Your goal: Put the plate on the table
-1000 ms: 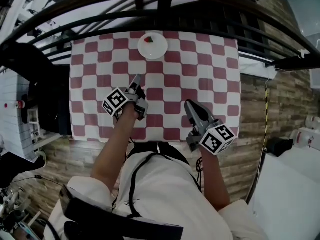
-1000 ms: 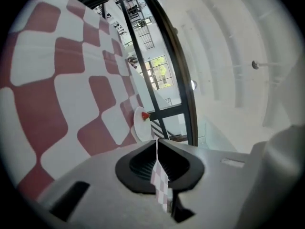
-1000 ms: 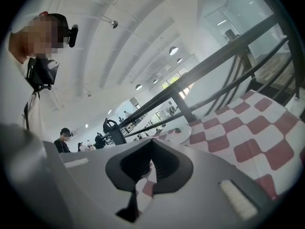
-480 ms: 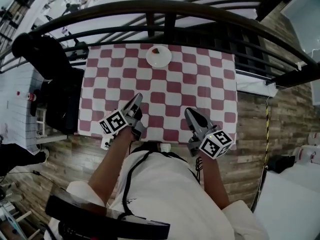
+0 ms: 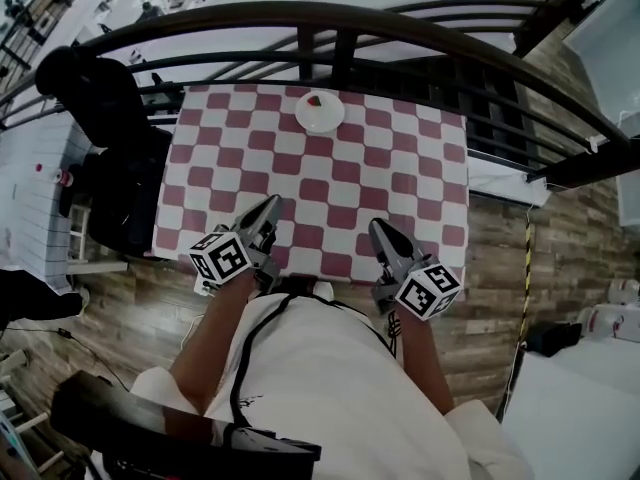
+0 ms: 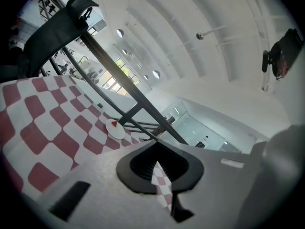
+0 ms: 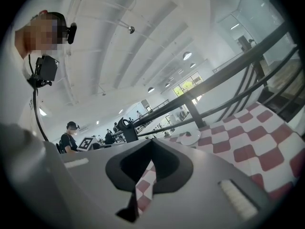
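White plate (image 5: 320,114) sits on the red-and-white checkered tabletop (image 5: 420,168), upper centre of the head view, at the far edge just below the dark metal railing (image 5: 340,43). There is a small red bit on the plate. Left claw (image 5: 270,204) is pressed together, nothing between the tips, at the lower-left edge of the tabletop and well apart from the plate. Right claw (image 5: 376,227) is also pressed together and empty, at the lower-right edge. Both point toward the railing. Person's white shirt (image 5: 330,388) fills the bottom of the frame.
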`<state>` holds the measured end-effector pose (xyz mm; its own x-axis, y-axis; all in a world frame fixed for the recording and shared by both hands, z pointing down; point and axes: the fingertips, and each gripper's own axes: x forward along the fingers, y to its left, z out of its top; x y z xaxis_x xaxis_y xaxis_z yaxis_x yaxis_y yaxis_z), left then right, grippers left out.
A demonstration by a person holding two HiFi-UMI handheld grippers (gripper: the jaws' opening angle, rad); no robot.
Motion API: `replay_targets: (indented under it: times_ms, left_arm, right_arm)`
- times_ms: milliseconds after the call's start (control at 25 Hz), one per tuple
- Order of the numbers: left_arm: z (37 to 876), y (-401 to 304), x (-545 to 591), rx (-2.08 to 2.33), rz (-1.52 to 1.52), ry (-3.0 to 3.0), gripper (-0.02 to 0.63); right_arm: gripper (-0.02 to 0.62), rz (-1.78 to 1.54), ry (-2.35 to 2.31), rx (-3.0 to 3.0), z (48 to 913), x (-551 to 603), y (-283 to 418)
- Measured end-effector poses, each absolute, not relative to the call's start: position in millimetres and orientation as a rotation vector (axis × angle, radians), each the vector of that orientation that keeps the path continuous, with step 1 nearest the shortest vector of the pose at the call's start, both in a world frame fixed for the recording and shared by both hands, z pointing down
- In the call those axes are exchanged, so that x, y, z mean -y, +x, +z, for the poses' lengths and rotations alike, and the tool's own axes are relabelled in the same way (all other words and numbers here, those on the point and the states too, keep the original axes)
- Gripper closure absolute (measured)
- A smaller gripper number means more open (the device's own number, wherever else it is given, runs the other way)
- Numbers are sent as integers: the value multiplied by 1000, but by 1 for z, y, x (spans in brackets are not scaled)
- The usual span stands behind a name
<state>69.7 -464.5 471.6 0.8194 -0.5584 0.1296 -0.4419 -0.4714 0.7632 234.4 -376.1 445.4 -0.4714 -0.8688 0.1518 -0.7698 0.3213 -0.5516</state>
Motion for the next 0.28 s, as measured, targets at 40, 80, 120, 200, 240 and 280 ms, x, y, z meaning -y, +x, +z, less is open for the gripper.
replay_targets:
  times_ms: [40,80,120,200,240,280]
  left_arm:
    - [473,71,463,729,-168,2140,600]
    - [475,72,462,724,-162,2137,600]
    - [477,73,460,720,-155,2137,600]
    - [479,76,459,710,-134,2151,600]
    - [480,77,458,705,-122,2163,600]
    - [481,79,458,698,-110,2176,600]
  right_arm:
    - [588,-858,-1511,-2406,445,376,235]
    - [588,-860,-1511,-2404,445,375,236]
    - [588,-861,-1510,-2403,445,375,236]
    - [588,-861,-1512,-2404,445,375,236]
    - [588,-860,-1514,-2405,445,376,236]
    - [588,-858,-1516,-2405,445,376,236]
